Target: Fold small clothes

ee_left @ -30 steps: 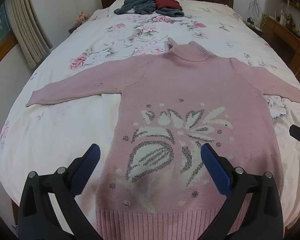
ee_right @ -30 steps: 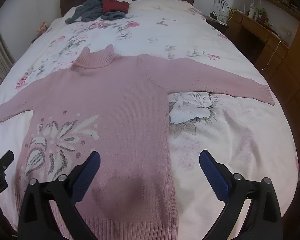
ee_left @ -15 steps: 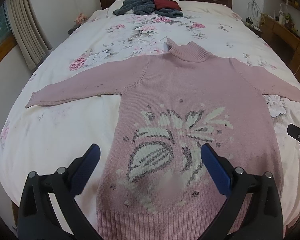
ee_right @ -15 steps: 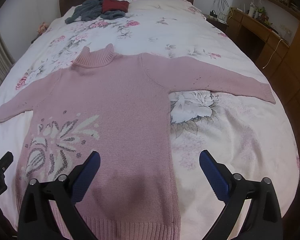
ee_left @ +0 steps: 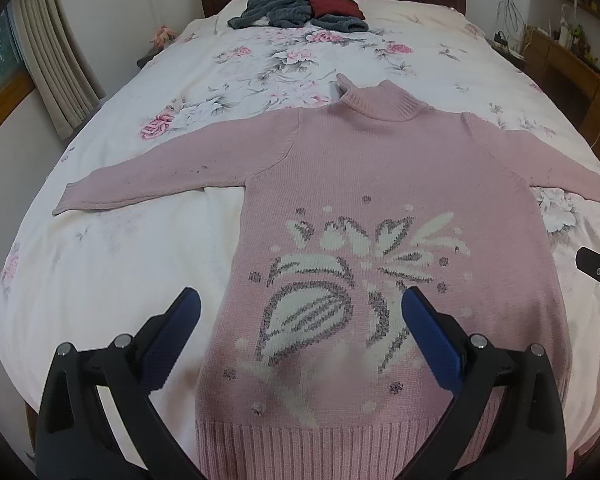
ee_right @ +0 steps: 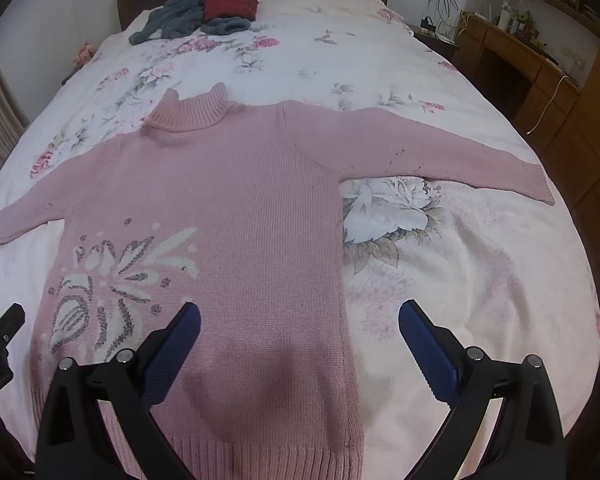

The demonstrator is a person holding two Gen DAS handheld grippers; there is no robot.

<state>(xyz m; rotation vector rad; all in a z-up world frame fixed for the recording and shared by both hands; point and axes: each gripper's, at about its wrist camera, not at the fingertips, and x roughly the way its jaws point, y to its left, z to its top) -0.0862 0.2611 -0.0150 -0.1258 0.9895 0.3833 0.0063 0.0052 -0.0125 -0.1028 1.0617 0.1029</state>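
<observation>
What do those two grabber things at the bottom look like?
Both look alike. The left gripper and the right gripper each have two black plastic arms with silver screws, ending in blue ribbed fingers. No cables, sleeves or hands show.

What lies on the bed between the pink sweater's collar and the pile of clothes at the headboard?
Nothing: between the pink sweater collar and the pile of clothes, only bare floral bedspread shows. Both wrist views show this.
</observation>
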